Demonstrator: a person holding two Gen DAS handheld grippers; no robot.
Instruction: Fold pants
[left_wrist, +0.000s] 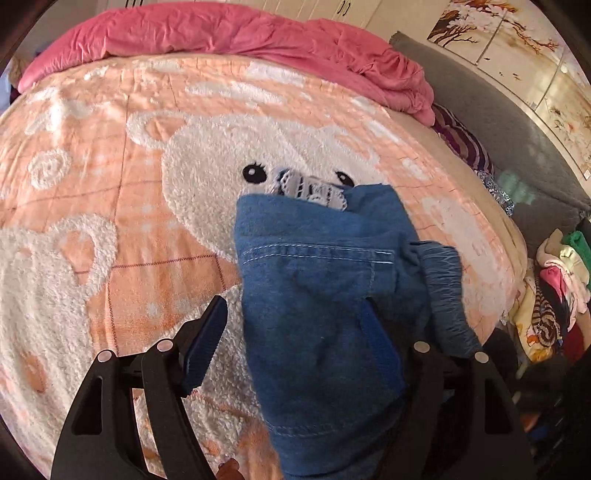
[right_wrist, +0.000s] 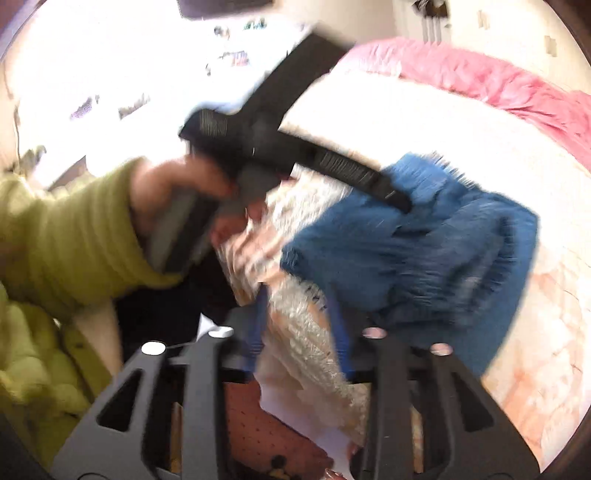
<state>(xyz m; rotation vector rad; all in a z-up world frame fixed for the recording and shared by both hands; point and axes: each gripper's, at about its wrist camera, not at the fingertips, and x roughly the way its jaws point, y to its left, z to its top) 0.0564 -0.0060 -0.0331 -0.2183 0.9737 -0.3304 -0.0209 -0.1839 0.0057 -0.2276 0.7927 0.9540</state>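
Small blue denim pants (left_wrist: 325, 295) lie bunched on the peach bear blanket (left_wrist: 110, 221), with a patterned white lining showing at their far end. My left gripper (left_wrist: 291, 317) is open; its left finger (left_wrist: 207, 332) is bare over the blanket and the pants drape over its right finger. In the blurred right wrist view the pants (right_wrist: 424, 240) lie ahead of my right gripper (right_wrist: 295, 317), which is open, its right finger against the cloth. The left gripper (right_wrist: 280, 147), held by a hand in a green sleeve, reaches onto the pants from the left.
A pink duvet (left_wrist: 240, 33) is piled along the bed's far edge. A striped cloth (left_wrist: 465, 144) and a heap of clothes (left_wrist: 554, 295) lie off the bed's right side. A grey carpet (left_wrist: 498, 110) runs beside the bed.
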